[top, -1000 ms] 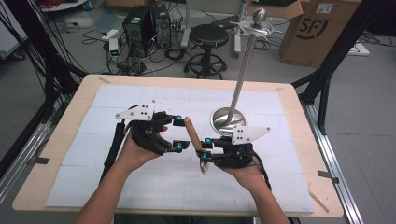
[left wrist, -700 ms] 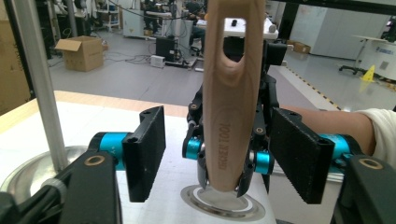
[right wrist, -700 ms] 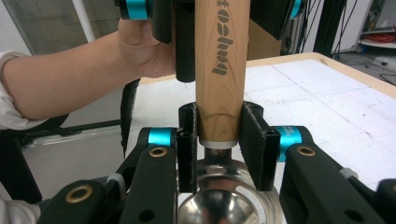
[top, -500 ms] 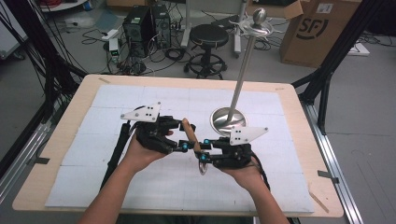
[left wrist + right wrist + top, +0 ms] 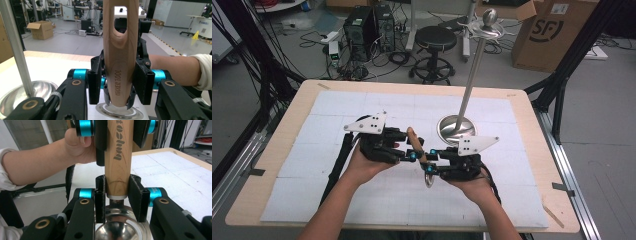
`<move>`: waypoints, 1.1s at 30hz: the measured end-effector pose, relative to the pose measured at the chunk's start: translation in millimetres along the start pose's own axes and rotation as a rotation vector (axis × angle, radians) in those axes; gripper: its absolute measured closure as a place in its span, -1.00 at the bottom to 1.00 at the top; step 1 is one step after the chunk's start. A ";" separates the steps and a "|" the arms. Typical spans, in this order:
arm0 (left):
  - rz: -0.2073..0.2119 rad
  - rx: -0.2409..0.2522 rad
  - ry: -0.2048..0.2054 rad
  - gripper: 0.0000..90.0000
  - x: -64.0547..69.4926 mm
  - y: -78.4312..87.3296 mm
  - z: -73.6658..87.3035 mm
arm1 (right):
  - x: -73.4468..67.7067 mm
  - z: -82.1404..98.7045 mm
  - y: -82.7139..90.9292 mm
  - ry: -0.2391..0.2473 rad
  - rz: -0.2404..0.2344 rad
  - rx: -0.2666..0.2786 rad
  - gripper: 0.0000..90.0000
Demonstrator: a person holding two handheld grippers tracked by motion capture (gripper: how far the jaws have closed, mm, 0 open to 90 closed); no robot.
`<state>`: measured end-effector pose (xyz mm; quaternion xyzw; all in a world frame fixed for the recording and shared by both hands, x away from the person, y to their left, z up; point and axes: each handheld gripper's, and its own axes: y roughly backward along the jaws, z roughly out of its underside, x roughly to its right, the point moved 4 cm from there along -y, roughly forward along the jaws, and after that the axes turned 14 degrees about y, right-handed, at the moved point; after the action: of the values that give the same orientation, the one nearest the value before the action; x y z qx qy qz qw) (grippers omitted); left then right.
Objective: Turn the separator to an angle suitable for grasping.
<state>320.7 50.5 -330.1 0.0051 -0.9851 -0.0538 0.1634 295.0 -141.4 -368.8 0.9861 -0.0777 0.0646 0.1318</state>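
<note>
A kitchen tool with a wooden handle (image 5: 416, 144) and a round metal head (image 5: 429, 178) is held above the table between both hands. My right gripper (image 5: 428, 156) is shut on the handle's lower end (image 5: 117, 175), just above the shiny head (image 5: 117, 230). My left gripper (image 5: 412, 145) holds the handle higher up. Its jaws have just been closing, and both pads (image 5: 95, 82) now press on the wood (image 5: 121, 50). The handle has a long slot and printed lettering.
A metal stand with a dish-shaped base (image 5: 456, 127) and a tall pole (image 5: 474, 75) rises just behind the right hand. The white-sheeted table (image 5: 337, 105) has wooden edges. A stool (image 5: 434, 37), computers and a cardboard box (image 5: 557, 30) are on the floor beyond.
The left gripper's jaws have closed in from wide apart onto the upper part of the wooden handle. Both hands and the tool have kept their place.
</note>
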 end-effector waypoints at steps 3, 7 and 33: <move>0.006 0.003 0.002 0.42 0.4 1.6 -0.7 | -0.1 0.2 0.1 -0.003 -0.001 -0.002 0.53; 0.024 0.006 0.008 0.47 -0.4 1.5 -0.3 | -0.1 -0.1 0.6 -0.005 0.000 0.001 0.53; 0.024 0.016 -0.010 0.51 4.0 1.1 -1.6 | -1.7 -0.5 0.0 0.001 0.005 0.020 0.52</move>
<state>317.4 51.3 -327.3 -0.0057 -0.9863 -0.0439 0.1592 293.3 -141.1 -368.6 0.9871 -0.0795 0.0661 0.1220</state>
